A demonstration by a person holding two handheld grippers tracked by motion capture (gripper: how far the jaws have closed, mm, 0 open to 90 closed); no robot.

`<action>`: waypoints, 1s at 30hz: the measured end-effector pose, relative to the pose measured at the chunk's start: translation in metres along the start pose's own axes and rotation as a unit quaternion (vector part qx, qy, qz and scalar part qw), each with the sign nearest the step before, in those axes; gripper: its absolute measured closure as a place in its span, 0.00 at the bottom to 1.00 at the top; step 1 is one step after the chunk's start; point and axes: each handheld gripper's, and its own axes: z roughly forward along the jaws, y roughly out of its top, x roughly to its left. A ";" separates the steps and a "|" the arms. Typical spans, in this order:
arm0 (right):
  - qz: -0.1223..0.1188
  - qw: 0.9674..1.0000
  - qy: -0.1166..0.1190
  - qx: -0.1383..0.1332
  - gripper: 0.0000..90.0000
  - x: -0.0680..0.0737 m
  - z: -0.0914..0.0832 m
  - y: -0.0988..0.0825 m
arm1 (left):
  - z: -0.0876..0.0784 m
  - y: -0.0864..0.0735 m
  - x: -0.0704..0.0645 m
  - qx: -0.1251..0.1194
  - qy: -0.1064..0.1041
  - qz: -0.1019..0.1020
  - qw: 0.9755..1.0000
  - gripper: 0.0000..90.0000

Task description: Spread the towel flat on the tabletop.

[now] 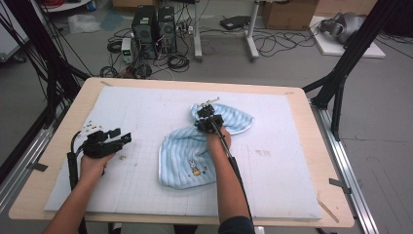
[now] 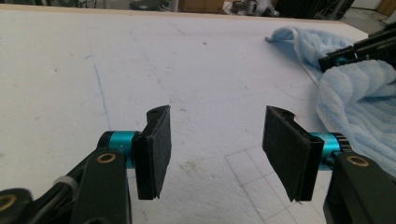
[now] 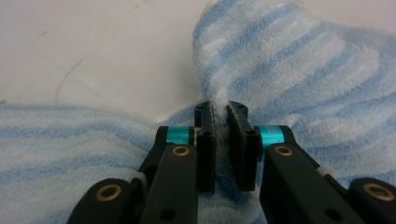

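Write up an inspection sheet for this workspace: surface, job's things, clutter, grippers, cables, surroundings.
Surface: wooden table covered by a white foam mat with faint grid lines and small stains.
Job's things: blue striped towel, rumpled, partly folded, small embroidered figure near its front edge.
Clutter: nothing seen on the mat.
Grippers: left gripper open over bare mat, apart from the towel; right gripper shut on a towel fold.
Cables: one trails from each gripper along the forearm; loose tangles lie on the floor.
Surroundings: computer towers, cardboard box, black frame posts.
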 end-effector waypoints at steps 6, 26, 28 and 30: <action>-0.025 0.993 0.116 -0.002 0.94 0.022 0.002 -0.001 | -0.002 0.001 0.003 -0.005 0.004 -0.005 1.000 0.47; -0.003 0.994 0.018 -0.110 0.60 -0.017 -0.076 -0.026 | 0.006 0.000 -0.009 0.011 -0.021 0.013 1.000 0.47; 0.000 0.995 0.001 -0.100 0.60 -0.025 -0.082 -0.039 | 0.008 0.000 -0.013 0.016 -0.026 0.019 0.999 0.47; 0.006 0.995 -0.005 -0.096 0.60 -0.031 -0.087 -0.053 | 0.010 -0.001 -0.016 0.017 -0.030 0.020 0.999 0.47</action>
